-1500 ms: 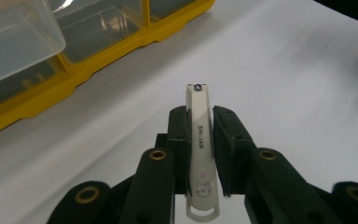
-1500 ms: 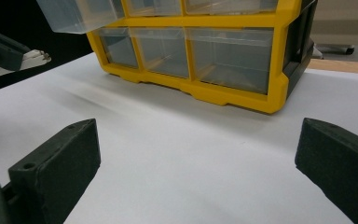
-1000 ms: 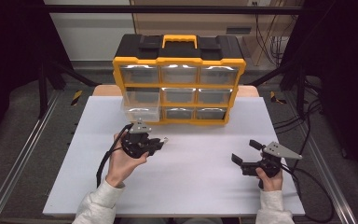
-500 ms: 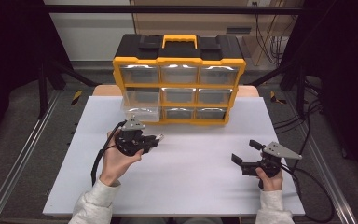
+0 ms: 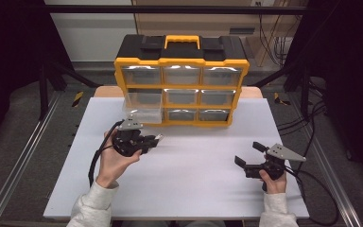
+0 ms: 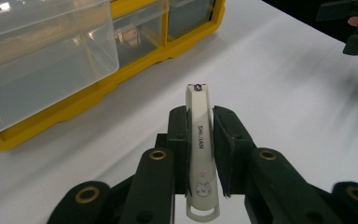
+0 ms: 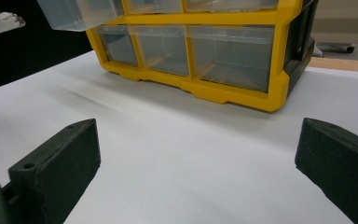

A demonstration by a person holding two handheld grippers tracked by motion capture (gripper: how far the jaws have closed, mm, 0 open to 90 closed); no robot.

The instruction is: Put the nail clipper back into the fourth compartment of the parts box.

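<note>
A white nail clipper (image 6: 200, 154) is being pinched between the closed jaws of the left gripper (image 6: 200, 140), its riveted tip projecting forward past the fingertips and its looped end hanging out behind them. Along the clipper's top the letters "SHUJIAN" are being shown, with a small cat face and a paw mark printed nearer the loop. Beneath and ahead of the tip, bare white table (image 6: 279, 93) is lying open. To the upper left of the jaws, a clear drawer (image 6: 42, 60) is standing pulled out from the yellow organiser (image 6: 135, 46), its front edge near the gripper but apart from it. In the high view the left gripper (image 5: 144, 142) is being held just in front of that drawer (image 5: 144, 108), at the organiser's (image 5: 182, 85) lower left corner.

The right gripper (image 5: 250, 158) is being held well apart, near the table's front right edge, with its jaws spread wide and nothing between them; open table surface is lying between it and the organiser (image 7: 242, 93).
</note>
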